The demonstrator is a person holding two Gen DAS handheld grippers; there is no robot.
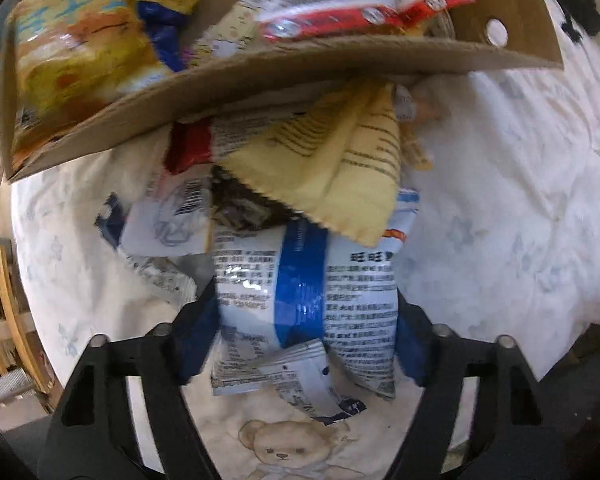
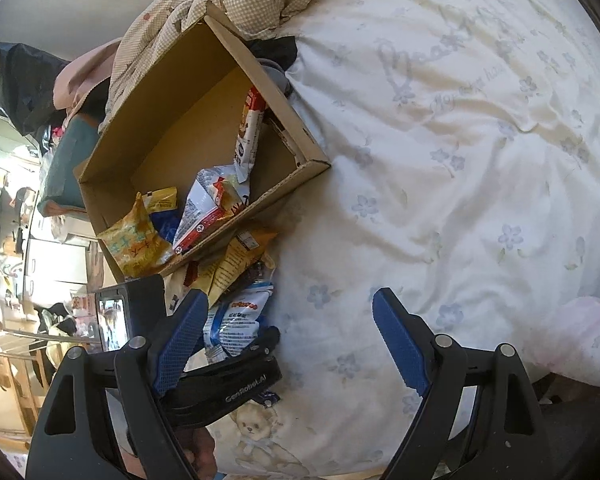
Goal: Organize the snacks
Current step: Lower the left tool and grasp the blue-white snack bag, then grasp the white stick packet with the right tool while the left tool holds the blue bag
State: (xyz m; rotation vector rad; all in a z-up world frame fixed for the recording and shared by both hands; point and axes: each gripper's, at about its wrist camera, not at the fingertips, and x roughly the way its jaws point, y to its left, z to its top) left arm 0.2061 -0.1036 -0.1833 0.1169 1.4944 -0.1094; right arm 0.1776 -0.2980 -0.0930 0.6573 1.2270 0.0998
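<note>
Left gripper (image 1: 308,344) pointed down over the pile, its blue pads (image 1: 198,340) flanking a puffy white-and-blue snack bag (image 1: 300,292) without clearly pressing it. I could not tell whether the grip had landed. Just ahead of it lay a yellow packet (image 1: 332,168), a red wrapper (image 1: 190,146) and a white barcode packet (image 1: 168,216), all loose on the bedsheet (image 1: 500,200). Beyond them stood the cardboard box (image 1: 260,84), already holding several packets at its near end.

Right gripper (image 2: 292,340) hung wide open over bare sheet, holding nothing. Its view showed the box largely empty. By my judgement, sorting was partway, with the loose pile left. The bag looked glossy, air-filled and slippery.
</note>
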